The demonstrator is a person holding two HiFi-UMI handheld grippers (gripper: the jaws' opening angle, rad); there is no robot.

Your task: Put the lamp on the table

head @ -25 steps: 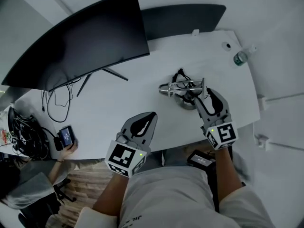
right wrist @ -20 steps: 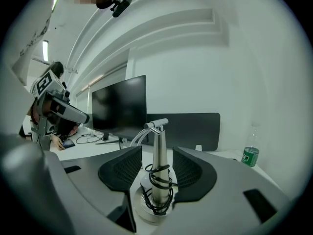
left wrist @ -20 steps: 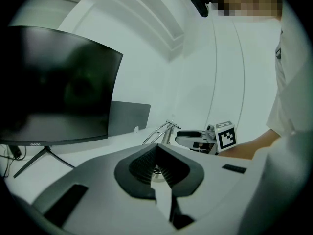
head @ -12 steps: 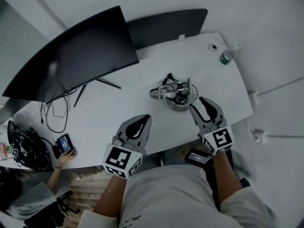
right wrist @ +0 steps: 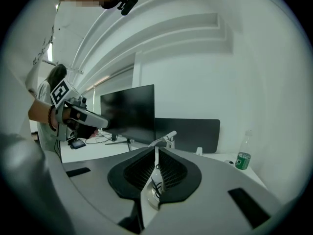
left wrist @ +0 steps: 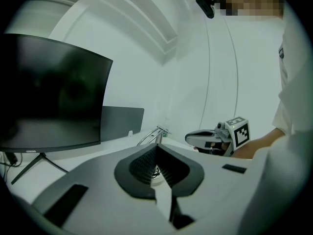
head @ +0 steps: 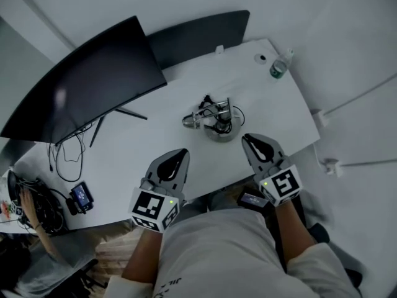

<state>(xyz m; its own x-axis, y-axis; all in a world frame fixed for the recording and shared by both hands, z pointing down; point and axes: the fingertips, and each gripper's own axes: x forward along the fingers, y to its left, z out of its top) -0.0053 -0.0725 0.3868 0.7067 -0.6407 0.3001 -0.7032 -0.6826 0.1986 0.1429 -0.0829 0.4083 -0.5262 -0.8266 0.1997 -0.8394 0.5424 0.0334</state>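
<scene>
While the jaws of the right gripper (head: pixel 249 140) are closing to a sliver on nothing, and those of the left gripper (head: pixel 181 155) meet empty, both hover at the near edge of the desk (head: pixel 139 151). Just beyond them the lamp (head: pixel 214 120) stands on the desk's right half, free of either gripper. Placing looks finished; the next move, I judge, calls only for drawing clear without snagging its cable (head: pixel 206 99)

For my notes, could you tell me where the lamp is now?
In the head view, the lamp sits on the white table, right of the monitor.
</scene>
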